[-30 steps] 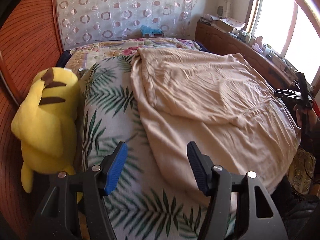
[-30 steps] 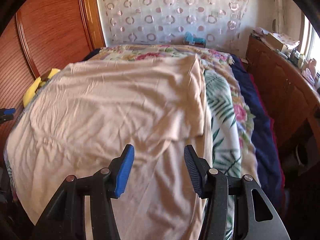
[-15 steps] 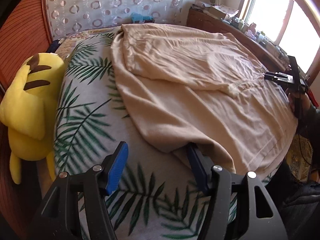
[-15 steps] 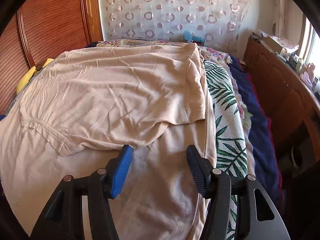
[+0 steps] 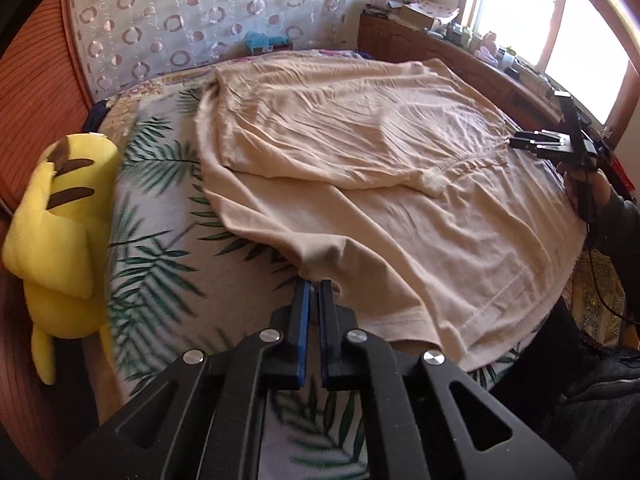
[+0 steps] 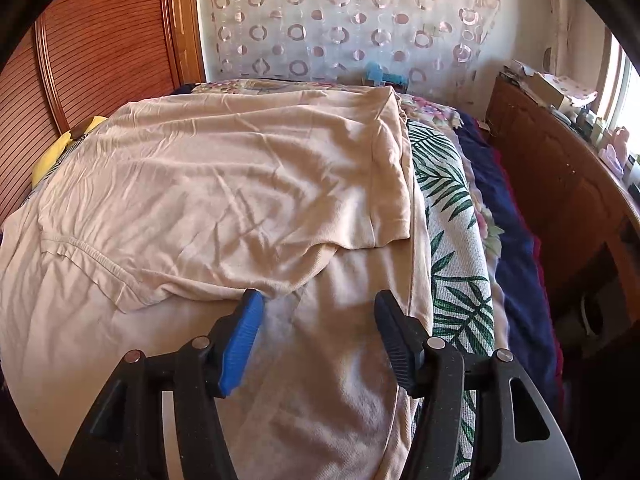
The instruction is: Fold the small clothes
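The left claw point(image 5: 313, 286) clenches the near edge of a beige shirt point(image 5: 360, 168) spread on the palm-print bed cover point(image 5: 168, 248), its upper half folded down over the lower. The right claw point(image 6: 318, 304) hangs released over the shirt point(image 6: 224, 184) just below that fold. Beyond, a yellow plush toy point(image 5: 60, 216) lies at the bed's left edge.
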